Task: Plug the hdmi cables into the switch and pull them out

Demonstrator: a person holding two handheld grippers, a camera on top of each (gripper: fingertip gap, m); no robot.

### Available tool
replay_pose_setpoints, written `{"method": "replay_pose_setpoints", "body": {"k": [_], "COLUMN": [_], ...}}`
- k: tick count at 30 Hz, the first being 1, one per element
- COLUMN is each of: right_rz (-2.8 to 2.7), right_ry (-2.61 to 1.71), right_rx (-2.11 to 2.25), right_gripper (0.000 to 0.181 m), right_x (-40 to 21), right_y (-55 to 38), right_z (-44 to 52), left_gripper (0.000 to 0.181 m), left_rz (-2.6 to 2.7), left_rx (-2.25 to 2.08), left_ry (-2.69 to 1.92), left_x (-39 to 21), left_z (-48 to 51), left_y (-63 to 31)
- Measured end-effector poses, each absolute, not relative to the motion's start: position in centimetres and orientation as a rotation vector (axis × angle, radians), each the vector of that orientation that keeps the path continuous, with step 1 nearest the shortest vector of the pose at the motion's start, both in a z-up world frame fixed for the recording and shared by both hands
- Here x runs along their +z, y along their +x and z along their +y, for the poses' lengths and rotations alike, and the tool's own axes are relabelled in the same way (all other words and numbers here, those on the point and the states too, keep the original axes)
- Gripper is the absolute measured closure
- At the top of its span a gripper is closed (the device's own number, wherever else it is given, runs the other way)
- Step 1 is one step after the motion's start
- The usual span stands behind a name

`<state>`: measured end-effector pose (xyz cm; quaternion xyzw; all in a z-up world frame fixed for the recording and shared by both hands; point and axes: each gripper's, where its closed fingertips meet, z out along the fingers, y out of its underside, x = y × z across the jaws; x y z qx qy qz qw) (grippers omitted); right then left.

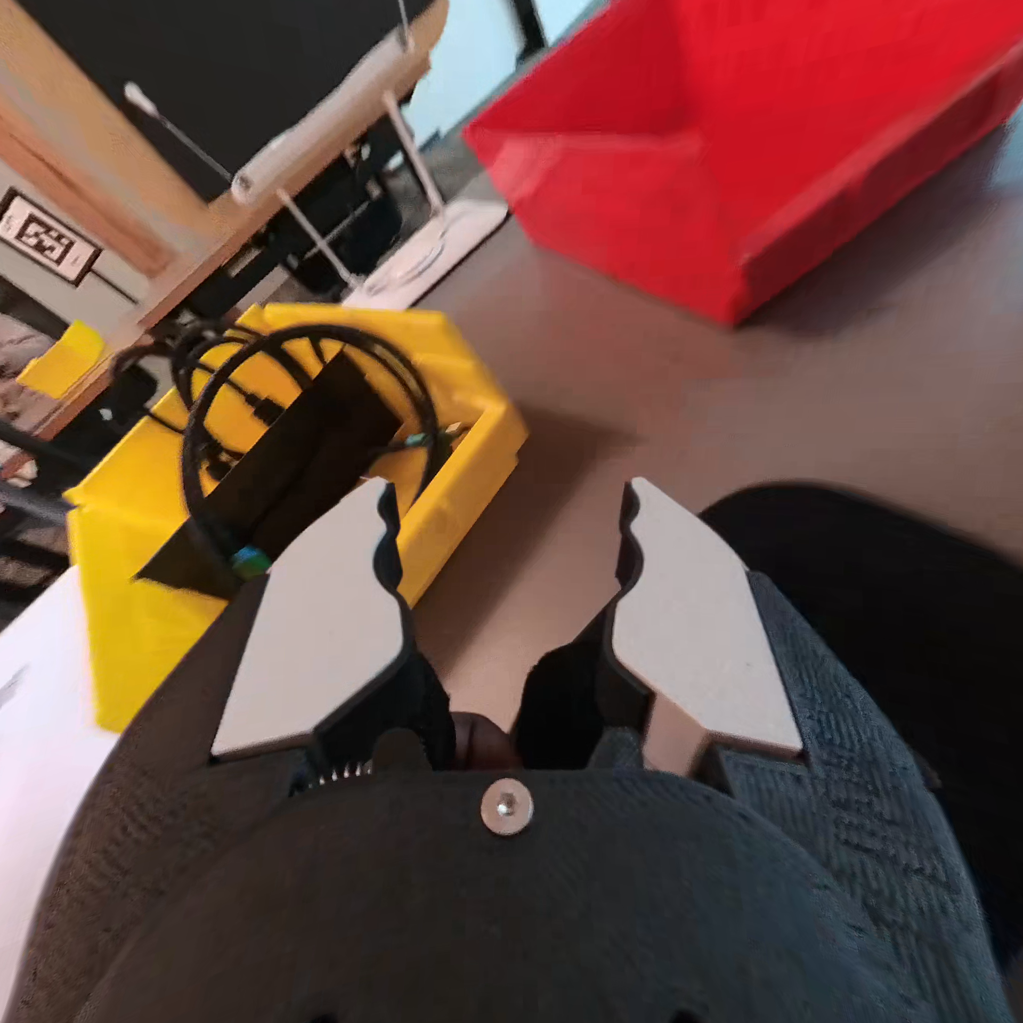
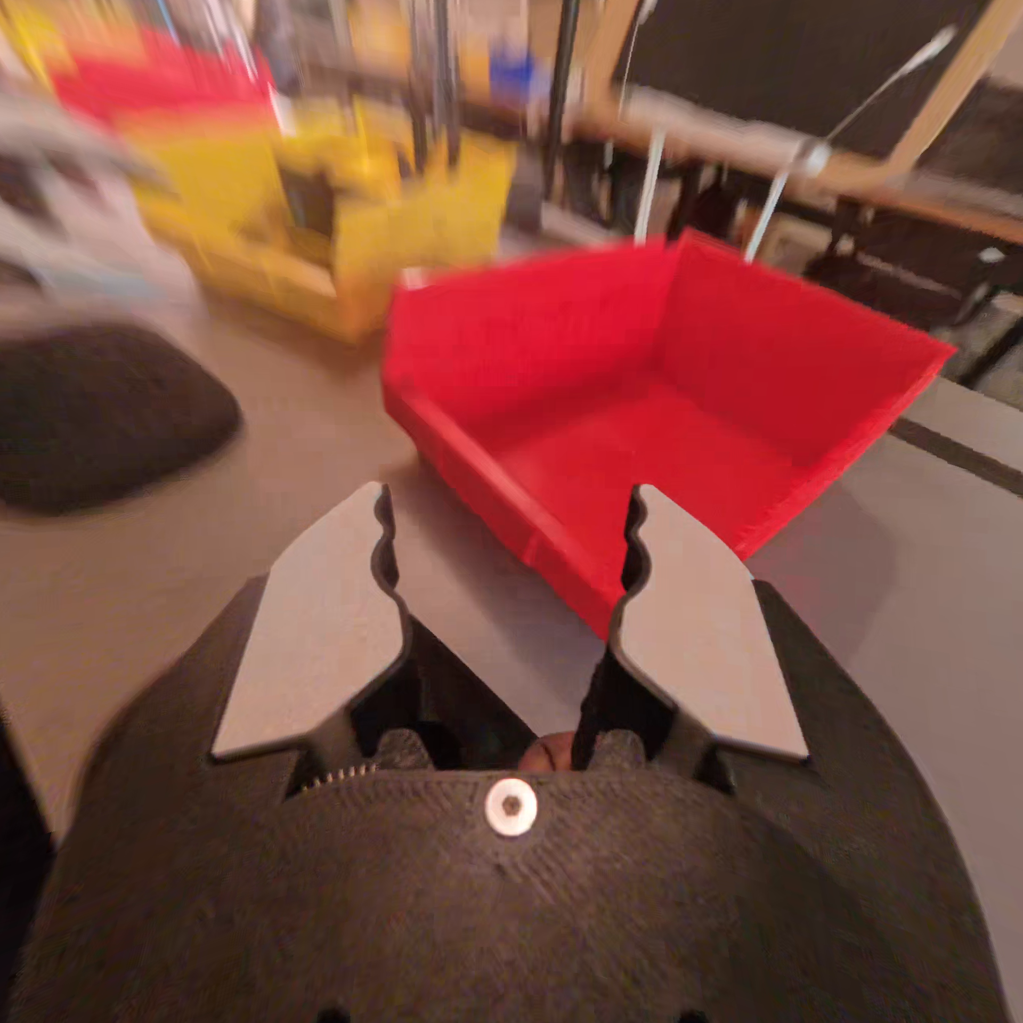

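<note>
A yellow bin [image 1: 470, 454] stands on the grey table, left of centre in the left wrist view. A flat black box, the switch [image 1: 310, 454], leans in it with looped black cables [image 1: 387, 354] around it. My left gripper [image 1: 509, 498] is open and empty, just in front of the bin's near right corner. My right gripper [image 2: 512, 498] is open and empty, above the table before the near corner of an empty red bin [image 2: 636, 432]. The yellow bin [image 2: 354, 232] shows blurred at the back left of the right wrist view.
The red bin [image 1: 719, 166] stands at the back right in the left wrist view. A black rounded shape [image 1: 885, 581] lies at the right there, and one [image 2: 99, 415] at the left in the right wrist view. A wooden bench with metal legs [image 1: 310, 232] is behind the table.
</note>
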<state>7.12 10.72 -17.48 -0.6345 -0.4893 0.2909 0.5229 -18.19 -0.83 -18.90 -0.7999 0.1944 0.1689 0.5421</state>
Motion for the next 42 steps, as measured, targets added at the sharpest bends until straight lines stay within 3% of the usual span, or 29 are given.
{"method": "replay_pose_setpoints", "body": {"k": [6,9,13,15,16,34,42], "right_rz": [-1.605,-1.696,-1.736,-1.728,-1.723,-1.622,-1.794], "right_ry": [-1.382,-1.326,-1.313,-1.319,-1.362,-1.586,-1.347], "right_rx": [-0.168,-0.311,-0.459,-0.447,-0.436,-0.582,-0.455], "right_gripper": [0.094,0.099,0.144,0.144,0.145,0.147,0.149], "right_x": [-22.4,-23.9,-25.3,-25.3,-25.3,-25.7,-25.7], "right_y": [5.4,4.7,5.8,6.3,6.9,25.4,31.8], "right_z": [13.5,14.3,16.0,16.3,16.5,21.7,20.0], "left_gripper": [0.11,0.113,0.119,0.138,0.139,0.139,0.139], "left_rz": [0.634,0.717,0.762,0.751,0.744,0.611,0.633], "left_rx": [0.737,0.867,0.998,1.16,1.154,1.121,1.156], "left_ry": [-1.983,-1.994,-2.128,-2.117,-2.09,-2.196,-2.173], "left_x": [-21.1,-21.9,-24.4,-24.8,-24.8,-24.8,-24.7], "left_z": [-0.9,0.2,1.2,1.5,1.7,-8.0,-13.1], "left_y": [-22.7,-23.8,-26.9,-29.5,-29.8,-34.1,-34.6]}}
